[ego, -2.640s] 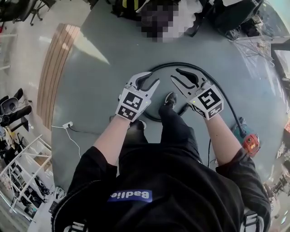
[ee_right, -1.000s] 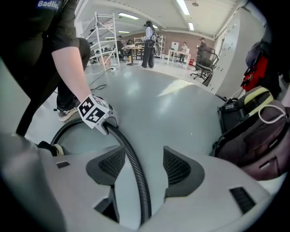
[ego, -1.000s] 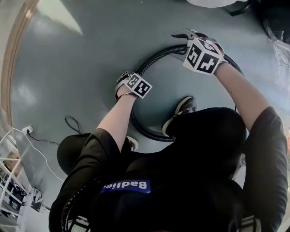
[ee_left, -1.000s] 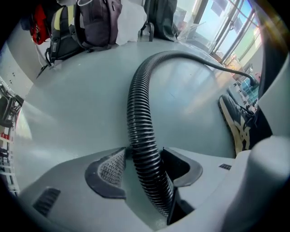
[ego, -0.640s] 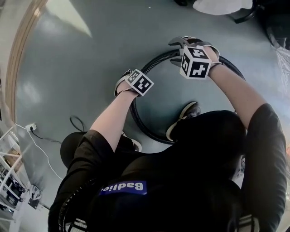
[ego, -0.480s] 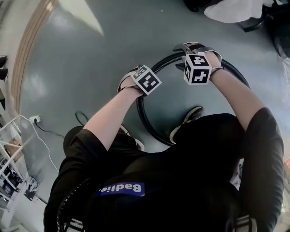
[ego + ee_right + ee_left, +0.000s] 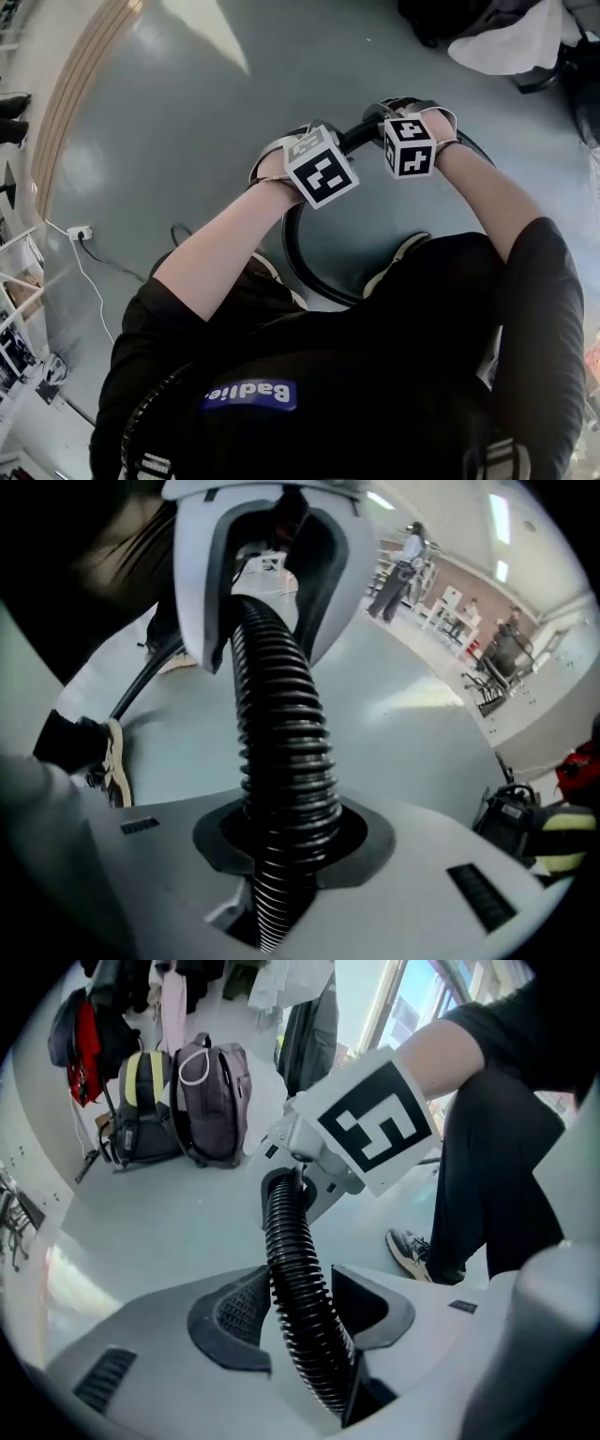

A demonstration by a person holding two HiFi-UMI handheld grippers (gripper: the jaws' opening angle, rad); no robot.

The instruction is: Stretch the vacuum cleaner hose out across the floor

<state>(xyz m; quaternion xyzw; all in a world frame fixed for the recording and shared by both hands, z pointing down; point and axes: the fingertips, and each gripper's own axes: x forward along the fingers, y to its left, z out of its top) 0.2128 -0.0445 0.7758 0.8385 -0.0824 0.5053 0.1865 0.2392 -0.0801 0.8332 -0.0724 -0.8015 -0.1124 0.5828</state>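
**Desk:** What does the frame show, left to right?

**Photographer:** The left tongs point(image 7: 302, 1311) clamp the ribbed black vacuum cleaner hose point(image 7: 295, 1269), with their pads against its sides. Just beside them, the right tongs point(image 7: 286, 841) are closing round the same hose, which fills the gap between their pads. That short stretch is raised. The rest lies in a loop on the grey floor point(image 7: 187, 122), curling past the person's shoe point(image 7: 398, 251).

**Desk:** What could go wrong from here?

**Photographer:** As I read it, the loop is not yet drawn out, so a pull could catch the hose on that shoe or trip the person. The ribs look slick too, and a loose grip might let the hose slide through either pair of tongs. With both grips so close together, a hard tug could also kink the hose between them.

**Desk:** Any legible writing?

**Photographer:** A blue patch point(image 7: 248, 394) on the black top carries white letters, mirrored here, that seem to read "Badlie". The marker cube point(image 7: 322, 176) on each pair of tongs shows only black-and-white squares, no words.
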